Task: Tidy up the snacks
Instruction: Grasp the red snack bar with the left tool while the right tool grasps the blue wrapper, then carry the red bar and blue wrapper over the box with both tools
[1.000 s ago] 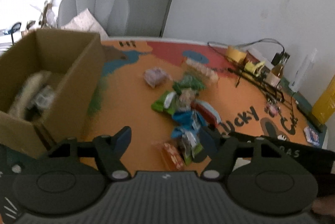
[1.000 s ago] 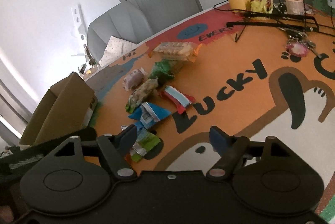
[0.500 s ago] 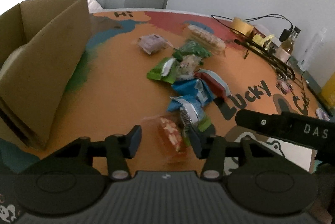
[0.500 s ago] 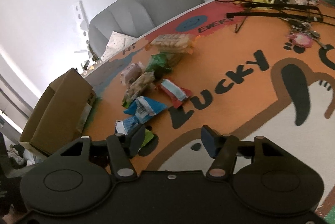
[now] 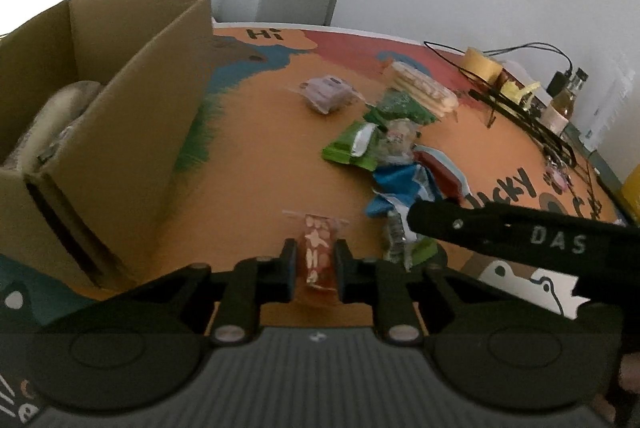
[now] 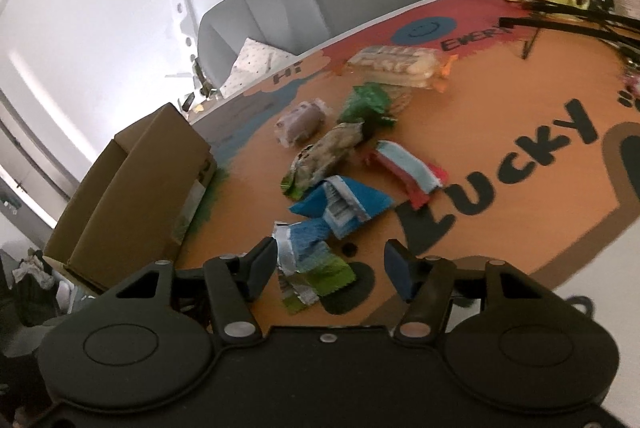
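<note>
Orange snack pkt [image 5: 317,257] pinched btwn left tongs [image 5: 316,264]; right tongs [image 6: 336,270] spread.

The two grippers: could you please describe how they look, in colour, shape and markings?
Both are matte black with round pivot discs and silver rivets. The left gripper has a ribbed grey body; the right gripper has blue finger pads and, seen from the left wrist, white "DAS" lettering.

snacks [image 5: 396,144] right of box [image 5: 120,116]
</note>
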